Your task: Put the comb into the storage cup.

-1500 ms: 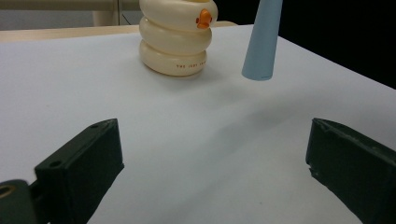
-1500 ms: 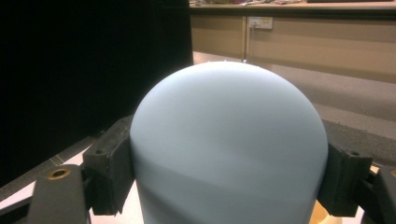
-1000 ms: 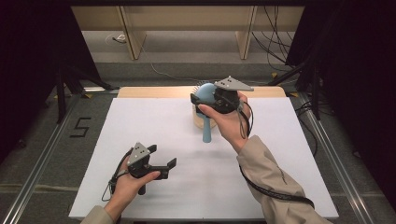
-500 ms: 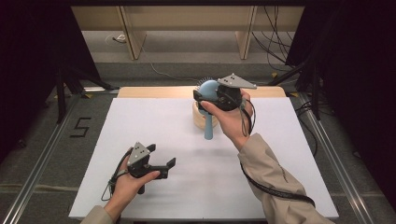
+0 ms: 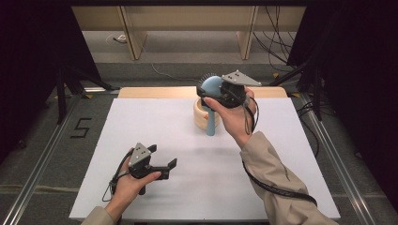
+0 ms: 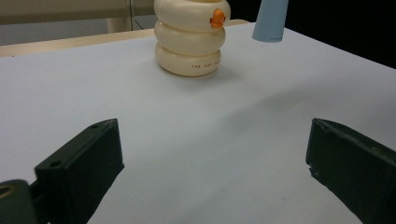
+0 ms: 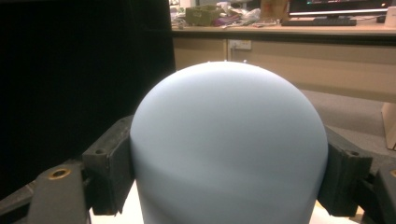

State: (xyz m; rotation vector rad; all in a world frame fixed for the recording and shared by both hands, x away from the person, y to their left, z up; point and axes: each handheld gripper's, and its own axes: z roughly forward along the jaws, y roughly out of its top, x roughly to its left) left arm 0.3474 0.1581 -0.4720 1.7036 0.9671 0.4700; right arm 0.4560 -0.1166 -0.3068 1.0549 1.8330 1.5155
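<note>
A: Your right gripper [image 5: 212, 93] has its fingers [image 7: 108, 164] clamped on the head of the blue brush [image 5: 212, 89], one pad on either side of the rounded back. Compared with a second ago, you've lifted it a little and carried it slightly away from you. The handle end [image 6: 271, 21] now hangs clear of the table, just beside the cream duck-faced holder [image 5: 202, 115] rather than inside it.

B: So the brush is out, or going in?

A: Hard to call from this. The handle tip sits below your fingers and next to the holder's stacked rings, not over the opening. If you mean to stand it in there, you'll probably need to bring the tip above the rim first.

B: And your other hand?

A: Your left gripper [image 5: 162, 168] hasn't moved in that second. Its fingers [image 6: 79, 172] are spread wide with nothing between them, low over the white table [image 5: 281, 178], well apart from the holder, which stands straight ahead of them.

B: Then the grip itself looks firm; the alignment is what's left.
</note>
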